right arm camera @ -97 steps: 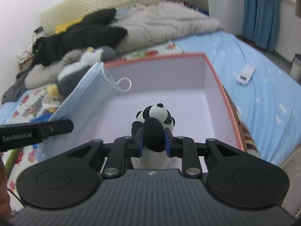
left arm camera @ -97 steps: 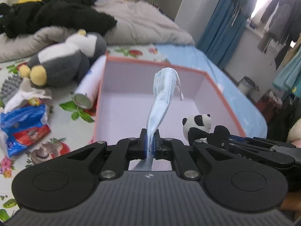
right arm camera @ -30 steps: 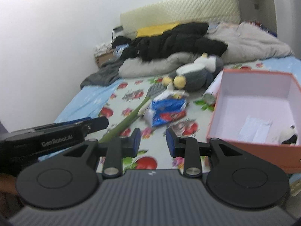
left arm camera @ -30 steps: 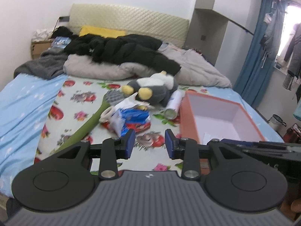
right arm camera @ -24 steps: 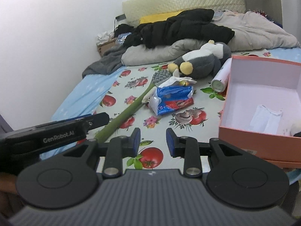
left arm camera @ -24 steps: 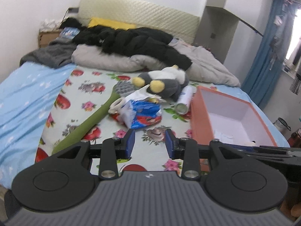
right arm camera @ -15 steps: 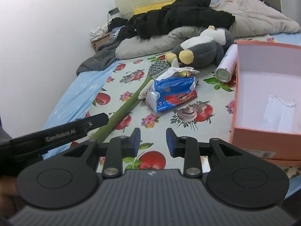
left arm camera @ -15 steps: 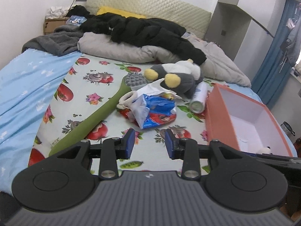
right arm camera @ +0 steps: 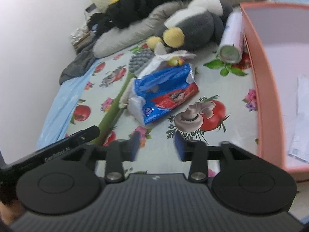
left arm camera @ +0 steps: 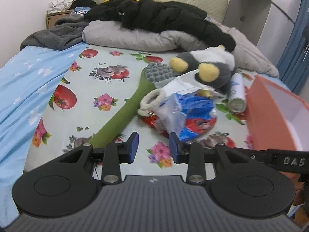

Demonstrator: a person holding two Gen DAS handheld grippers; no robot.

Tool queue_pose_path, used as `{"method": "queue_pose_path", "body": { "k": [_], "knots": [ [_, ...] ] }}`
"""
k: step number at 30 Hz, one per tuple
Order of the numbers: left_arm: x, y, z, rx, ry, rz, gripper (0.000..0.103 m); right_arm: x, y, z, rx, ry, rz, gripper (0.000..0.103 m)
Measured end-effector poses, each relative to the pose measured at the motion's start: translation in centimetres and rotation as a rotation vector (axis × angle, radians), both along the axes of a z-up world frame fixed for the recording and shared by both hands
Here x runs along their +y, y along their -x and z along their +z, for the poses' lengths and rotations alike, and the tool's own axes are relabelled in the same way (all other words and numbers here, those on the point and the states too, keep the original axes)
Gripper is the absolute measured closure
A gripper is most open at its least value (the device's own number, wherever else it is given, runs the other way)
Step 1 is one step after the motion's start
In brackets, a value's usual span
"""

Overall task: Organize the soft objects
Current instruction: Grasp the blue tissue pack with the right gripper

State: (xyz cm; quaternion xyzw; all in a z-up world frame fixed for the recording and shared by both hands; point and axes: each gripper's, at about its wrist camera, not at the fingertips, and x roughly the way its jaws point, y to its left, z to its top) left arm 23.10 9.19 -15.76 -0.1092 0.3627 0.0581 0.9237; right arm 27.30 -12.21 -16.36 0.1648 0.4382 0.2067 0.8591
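A grey and white penguin plush (left arm camera: 208, 67) (right arm camera: 195, 25) lies on the fruit-print bedsheet beyond a blue tissue pack (left arm camera: 193, 114) (right arm camera: 164, 90). The orange box (left arm camera: 270, 114) (right arm camera: 256, 73) stands to the right, with a face mask (right arm camera: 301, 116) on its floor. My left gripper (left arm camera: 153, 147) is open and empty, low over the sheet just short of the tissue pack. My right gripper (right arm camera: 156, 147) is empty too, its jaws opening, near the pack and left of the box.
A long green brush (left arm camera: 127, 110) (right arm camera: 115, 104) lies diagonally left of the pack. A white spray can (left arm camera: 236, 94) (right arm camera: 231, 40) rests against the box. A small cream knitted item (left arm camera: 149, 104) sits by the pack. Black and grey bedding (left arm camera: 154, 23) is piled at the headboard.
Both grippers dropped toward the bed and came closer to the tissue pack and plush, away from the box. The right jaws have spread wider; the left jaws kept their gap.
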Motion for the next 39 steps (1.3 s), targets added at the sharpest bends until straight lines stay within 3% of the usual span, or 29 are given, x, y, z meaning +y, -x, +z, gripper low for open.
{"method": "queue_pose_path", "body": {
  "k": [9, 16, 19, 21, 27, 31, 39],
  "knots": [
    [2.3, -6.2, -4.0, 0.041, -0.082, -0.034, 0.063, 1.1, -5.7, -3.9, 0.064, -0.046, -0.09, 0.047],
    [3.3, -10.0, -6.1, 0.043, -0.102, -0.066, 0.064, 2.3, -8.5, -6.0, 0.108, -0.083, -0.118, 0.049],
    [3.4, -11.1, -6.7, 0.041, -0.111, -0.072, 0.064, 2.8, -9.1, -6.6, 0.124, -0.088, -0.116, 0.058],
    [3.3, -11.5, -7.1, 0.037, -0.119, -0.086, 0.064, 2.9, -9.2, -6.9, 0.132, -0.089, -0.123, 0.074],
    [3.2, -12.1, -7.7, 0.021, -0.112, -0.129, 0.08, 2.4, -9.4, -7.1, 0.129, -0.099, -0.132, 0.093],
    [3.6, -12.4, -7.6, 0.012, -0.062, -0.119, 0.099, 2.2, -8.9, -6.4, 0.104, -0.083, -0.117, 0.095],
    [3.7, -10.6, -6.2, -0.016, -0.036, -0.082, 0.103, 1.7, -6.7, -4.4, 0.051, -0.028, -0.087, 0.096]
  ]
}}
